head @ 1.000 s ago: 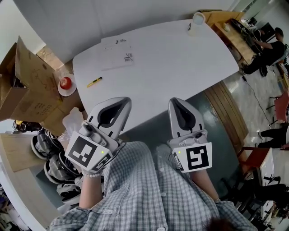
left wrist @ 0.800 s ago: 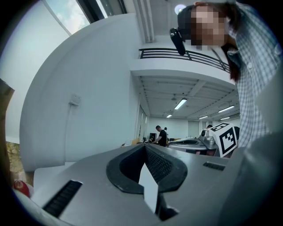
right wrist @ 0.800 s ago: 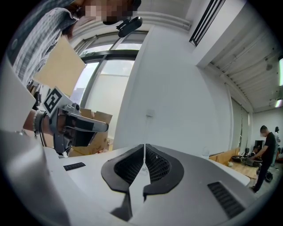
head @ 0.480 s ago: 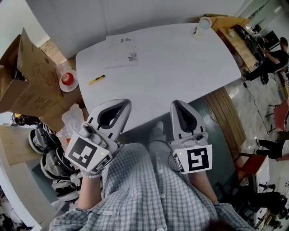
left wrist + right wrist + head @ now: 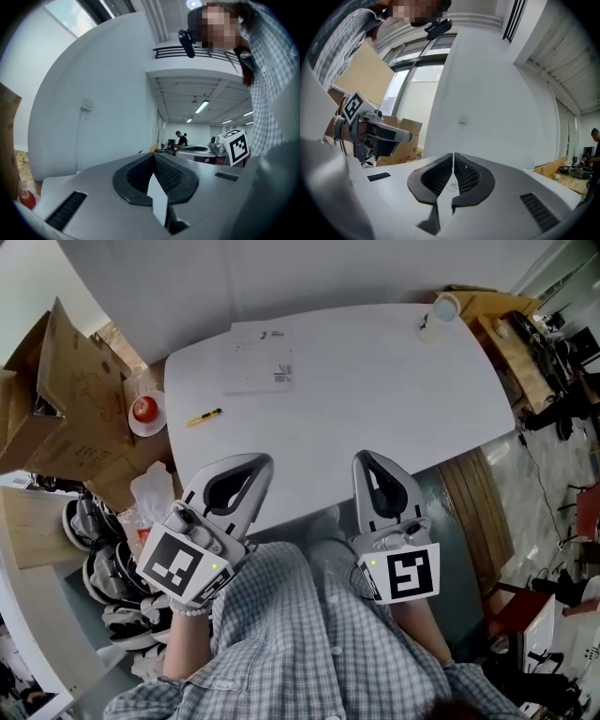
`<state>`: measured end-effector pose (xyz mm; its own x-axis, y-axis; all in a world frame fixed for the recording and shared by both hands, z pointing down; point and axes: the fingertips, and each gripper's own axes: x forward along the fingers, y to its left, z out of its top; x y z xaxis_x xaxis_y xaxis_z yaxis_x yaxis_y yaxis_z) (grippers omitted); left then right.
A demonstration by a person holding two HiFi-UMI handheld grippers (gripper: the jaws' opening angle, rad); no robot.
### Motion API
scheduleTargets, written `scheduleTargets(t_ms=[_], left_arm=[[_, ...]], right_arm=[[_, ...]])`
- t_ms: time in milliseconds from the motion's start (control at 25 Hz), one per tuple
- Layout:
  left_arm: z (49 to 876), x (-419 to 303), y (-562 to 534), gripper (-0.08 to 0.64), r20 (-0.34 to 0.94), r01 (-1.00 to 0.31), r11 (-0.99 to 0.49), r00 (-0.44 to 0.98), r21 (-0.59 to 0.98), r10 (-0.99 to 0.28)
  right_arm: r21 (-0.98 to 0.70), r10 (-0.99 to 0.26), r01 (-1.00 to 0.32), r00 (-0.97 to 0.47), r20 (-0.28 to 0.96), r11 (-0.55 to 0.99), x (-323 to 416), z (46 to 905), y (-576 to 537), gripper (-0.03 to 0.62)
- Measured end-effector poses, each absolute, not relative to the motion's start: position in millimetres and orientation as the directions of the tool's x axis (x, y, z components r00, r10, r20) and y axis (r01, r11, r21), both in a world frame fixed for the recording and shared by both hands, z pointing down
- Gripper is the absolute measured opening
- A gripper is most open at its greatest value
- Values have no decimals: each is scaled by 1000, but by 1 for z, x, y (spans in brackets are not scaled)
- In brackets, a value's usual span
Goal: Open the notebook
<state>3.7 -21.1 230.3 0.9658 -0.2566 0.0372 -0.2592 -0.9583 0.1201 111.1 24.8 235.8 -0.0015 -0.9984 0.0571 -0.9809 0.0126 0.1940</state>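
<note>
Head view: from high over the table (image 5: 375, 399), facing steeply down, near its front edge. Two gripper views: riding low on the left gripper (image 5: 261, 465) and right gripper (image 5: 366, 460) at that edge, facing level across the table toward the wall (image 5: 487, 93). Shared: the tabletop.

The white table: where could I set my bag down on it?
Most of the table is bare: everything between the notebook and yellow pen on the left and the cup at the far right corner. Crowded is the space beside its left end, with a cardboard box and a red apple on a plate.
</note>
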Motion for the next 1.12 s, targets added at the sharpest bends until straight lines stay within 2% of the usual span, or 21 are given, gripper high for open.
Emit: scheduleTargets(t_ms=[600,840,1120], left_arm=[[238,81,-68,8,70,-416,-894,909,164,-410],[239,102,-88,8,49,-491,-830,866,264,-497],[238,111,-110,8,64,-572,-780,815,255,-576]], right_arm=[[161,-985,-974,-142,100,157,199,247,-43,26],[141,-955,-956,-229,189,258,226,271,-68,26],[123,-918,-933,-299,259,338,238,297,-96,26]])
